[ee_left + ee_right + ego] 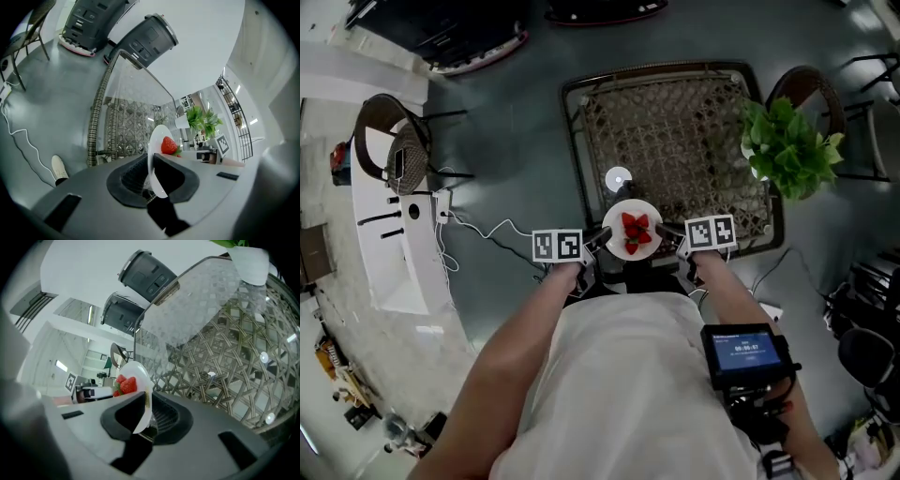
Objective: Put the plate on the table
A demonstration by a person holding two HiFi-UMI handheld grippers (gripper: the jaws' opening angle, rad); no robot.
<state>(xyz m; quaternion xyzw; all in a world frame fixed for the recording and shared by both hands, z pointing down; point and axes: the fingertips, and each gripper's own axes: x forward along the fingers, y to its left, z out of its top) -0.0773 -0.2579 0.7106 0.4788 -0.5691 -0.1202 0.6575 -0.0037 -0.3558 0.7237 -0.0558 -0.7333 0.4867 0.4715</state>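
Left gripper (598, 240) and right gripper (670, 231) clamp opposite rims of the plate (614, 225) holding strawberries (636, 231), over the wicker table (675, 131).

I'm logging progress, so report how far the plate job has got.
Done: the plate, carrying strawberries, is gripped, with the left gripper and right gripper shut on opposite rims. In hand: it is held over the near edge of the glass-topped table; whether it touches the glass yet is unclear. Left: set it down and open both grippers' fingers.
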